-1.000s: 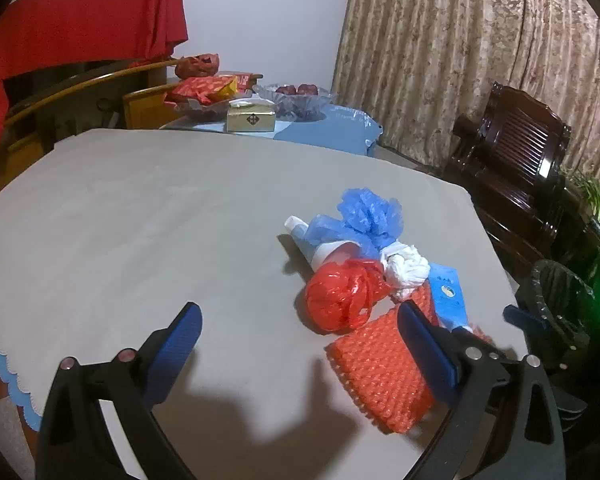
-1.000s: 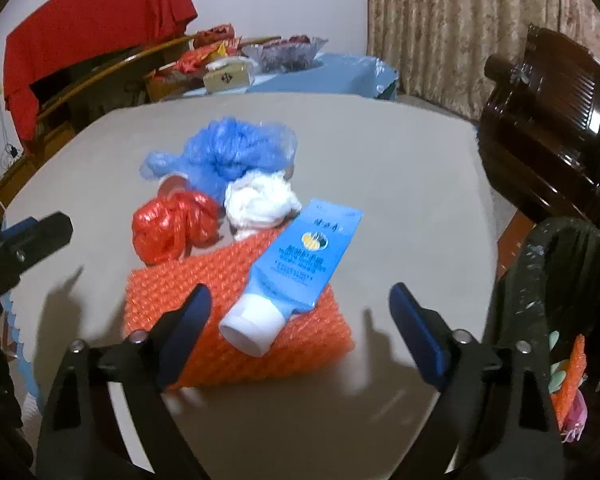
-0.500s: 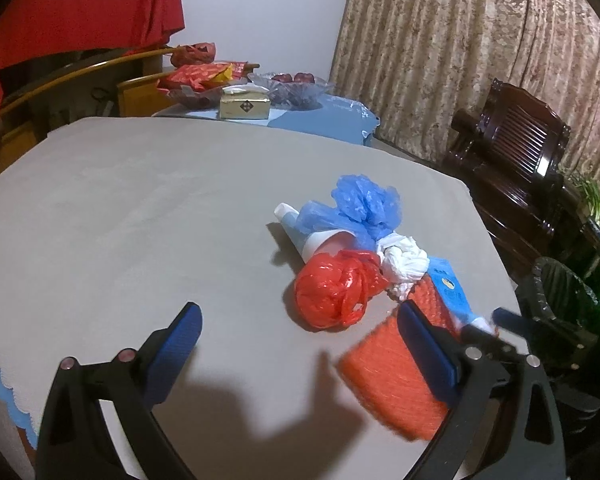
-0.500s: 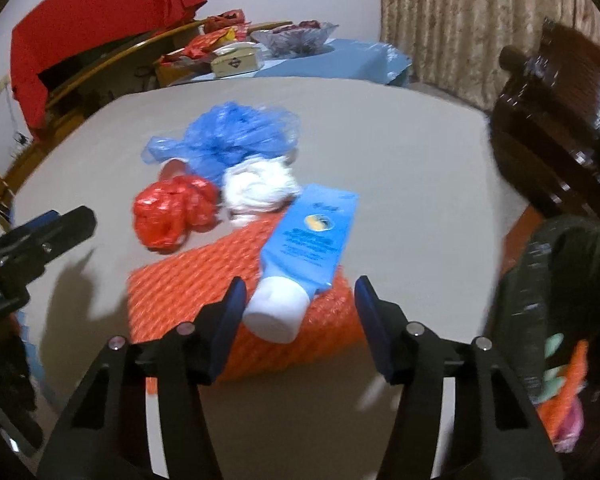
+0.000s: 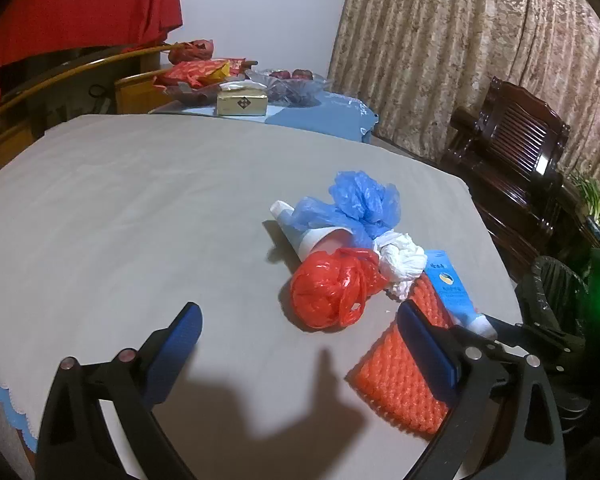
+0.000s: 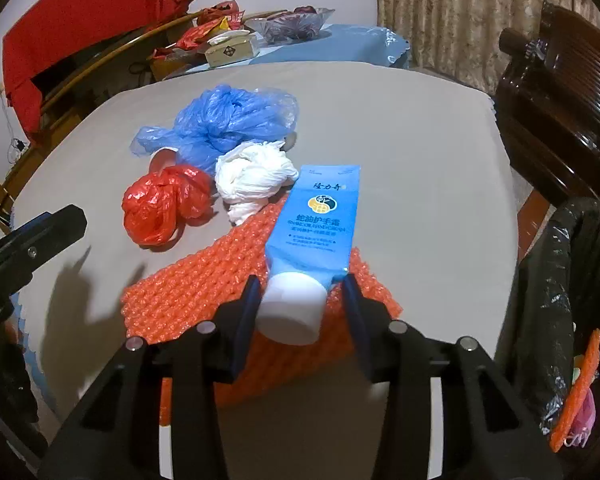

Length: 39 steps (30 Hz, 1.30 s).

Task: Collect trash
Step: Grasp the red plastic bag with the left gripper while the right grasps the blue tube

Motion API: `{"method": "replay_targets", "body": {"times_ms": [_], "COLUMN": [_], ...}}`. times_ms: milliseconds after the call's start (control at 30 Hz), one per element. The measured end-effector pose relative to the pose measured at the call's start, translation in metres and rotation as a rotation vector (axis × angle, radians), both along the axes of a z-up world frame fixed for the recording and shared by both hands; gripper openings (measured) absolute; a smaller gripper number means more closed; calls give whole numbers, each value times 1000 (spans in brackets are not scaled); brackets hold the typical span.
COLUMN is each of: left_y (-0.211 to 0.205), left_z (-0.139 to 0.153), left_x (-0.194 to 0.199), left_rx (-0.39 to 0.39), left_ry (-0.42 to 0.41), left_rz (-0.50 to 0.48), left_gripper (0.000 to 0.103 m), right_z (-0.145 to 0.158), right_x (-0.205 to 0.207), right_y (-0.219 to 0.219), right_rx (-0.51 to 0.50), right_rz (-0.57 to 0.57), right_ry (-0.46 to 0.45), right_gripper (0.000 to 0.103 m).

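1. Left wrist view: the left hand-held gripper [image 5: 300, 344] is seen wide open, with nothing between its pads.
2. The orange bubble wrap [image 5: 404, 376] is taken as the landmark on the grey tabletop [image 5: 140, 208]. It lies behind the gripper's right finger.
3. A red plastic bag [image 5: 328, 288] is found just beyond the wrap, with a white crumpled bag [image 5: 400, 264] beside it and a blue plastic bag [image 5: 360, 204] farther back.
4. The blue tube [image 5: 452, 292] is seen lying on the wrap's far edge.
5. Right wrist view: the right hand-held gripper [image 6: 300, 300] is closing, and its jaws are set on either side of the white cap [image 6: 290, 308] of the blue tube [image 6: 320, 220]. The left pad is touching the cap; contact at the right pad cannot be told.
6. The tube rests on the orange bubble wrap [image 6: 192, 288].
7. A black bin [image 6: 560, 300] is seen right of the wrap, off the tabletop.
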State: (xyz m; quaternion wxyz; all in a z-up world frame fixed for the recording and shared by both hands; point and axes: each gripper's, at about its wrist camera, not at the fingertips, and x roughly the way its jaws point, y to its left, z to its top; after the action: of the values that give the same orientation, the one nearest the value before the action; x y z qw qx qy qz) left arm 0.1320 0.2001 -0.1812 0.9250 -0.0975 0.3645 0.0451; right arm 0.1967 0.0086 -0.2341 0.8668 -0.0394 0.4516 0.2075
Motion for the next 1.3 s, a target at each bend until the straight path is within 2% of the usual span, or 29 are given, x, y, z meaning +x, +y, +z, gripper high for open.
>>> {"method": "replay_targets", "body": {"times_ms": [100, 167, 300, 633, 733, 833, 933, 1000, 1167, 1300], "left_y": [-3, -5, -9, -14, -16, -15, -13, -9, -8, -10], "left_z": [-1, -1, 2, -2, -5, -17, -31, -39, -36, -18], "left_x": [2, 3, 3, 16, 27, 40, 51, 56, 45, 30], "left_rx": [-1, -3, -3, -7, 3, 0, -8, -37, -47, -44], "left_ry": [4, 5, -2, 6, 16, 46, 85, 103, 81, 43], "left_rz": [-6, -11, -19, -21, -18, -12, -2, -11, -12, -10], "left_gripper": [95, 95, 95, 95, 91, 83, 68, 45, 37, 36], "right_z": [0, 3, 15, 26, 26, 25, 25, 26, 31, 40], "right_x": [2, 4, 6, 7, 10, 12, 13, 12, 10, 8], "right_y": [0, -4, -15, -20, -23, -25, -27, -29, -34, -39], "right_rx": [-2, 21, 71, 58, 58, 59, 58, 56, 61, 77], "right_rz": [12, 11, 6, -3, -11, -14, -15, -14, -14, -18], "right_ry": [0, 1, -32, -66, -66, -61, -58, -62, -73, -85], "right_gripper": [41, 29, 29, 29, 29, 29, 29, 29, 29, 29]}}
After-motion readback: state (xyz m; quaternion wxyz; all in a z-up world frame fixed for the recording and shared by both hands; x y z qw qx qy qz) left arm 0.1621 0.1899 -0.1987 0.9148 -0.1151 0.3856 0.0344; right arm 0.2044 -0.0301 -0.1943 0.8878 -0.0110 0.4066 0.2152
